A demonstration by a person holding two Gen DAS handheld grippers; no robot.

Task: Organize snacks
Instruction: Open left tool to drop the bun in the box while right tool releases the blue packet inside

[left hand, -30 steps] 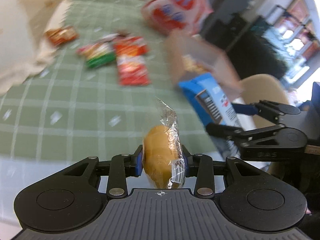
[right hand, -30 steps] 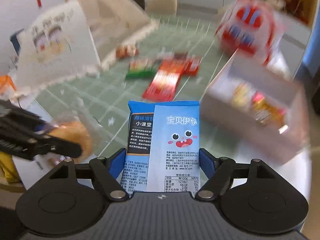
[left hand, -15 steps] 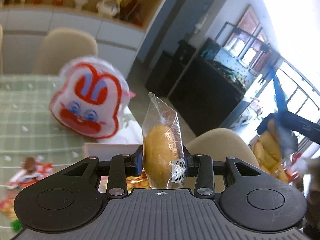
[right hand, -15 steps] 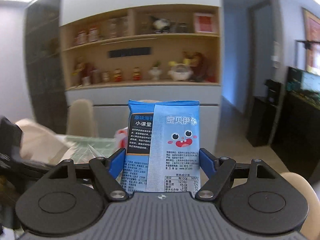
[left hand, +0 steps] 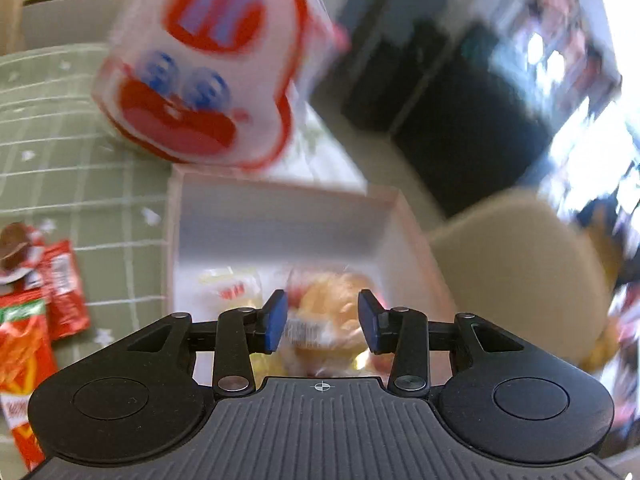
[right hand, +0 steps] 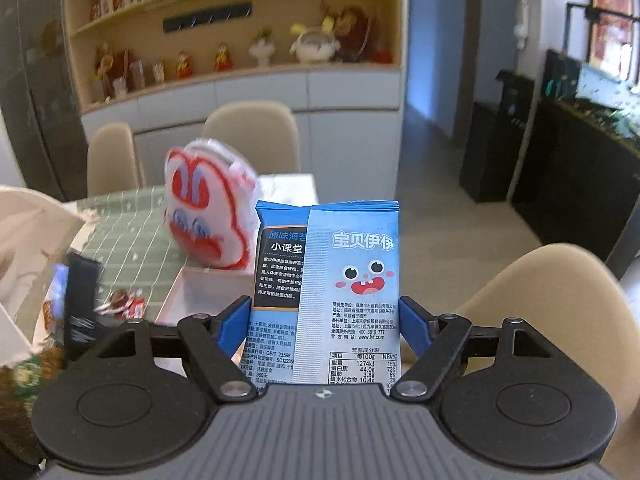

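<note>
Here we see the green checked tablecloth (left hand: 60,168) filling the left of the left view, the white box (left hand: 280,216) at centre. Our left gripper (left hand: 322,322) hangs over it, jaws opening; the wrapped bun (left hand: 328,312), blurred, seems to lie below, unpinched. Our right gripper (right hand: 322,320) clasps the blue snack packet (right hand: 352,280), mid-frame.

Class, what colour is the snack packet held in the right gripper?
Blue packet, clearest in the right wrist view.
</note>
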